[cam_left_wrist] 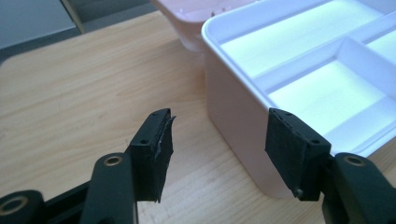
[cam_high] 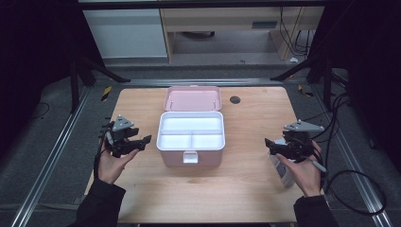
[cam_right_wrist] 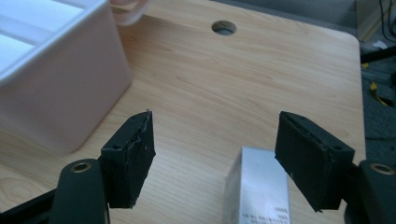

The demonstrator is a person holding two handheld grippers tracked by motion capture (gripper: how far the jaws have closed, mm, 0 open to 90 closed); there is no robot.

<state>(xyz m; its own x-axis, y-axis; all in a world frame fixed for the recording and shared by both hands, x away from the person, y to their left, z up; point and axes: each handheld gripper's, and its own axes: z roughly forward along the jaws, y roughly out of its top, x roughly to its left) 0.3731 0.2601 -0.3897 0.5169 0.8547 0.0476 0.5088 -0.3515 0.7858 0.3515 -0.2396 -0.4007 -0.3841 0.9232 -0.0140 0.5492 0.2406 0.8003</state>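
Left claw [cam_high: 145, 140] is held in the left hand [cam_high: 111, 163] near the worktop's left edge, jaws parted wide and pointing toward the centre. Right claw [cam_high: 269, 144] is held in the right hand [cam_high: 305, 172] near the right edge, jaws likewise parted, pointing inward. Both dark-sleeved forearms enter over the near edge.

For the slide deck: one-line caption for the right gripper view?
Open right gripper poised over a silver box, pink case alongside.
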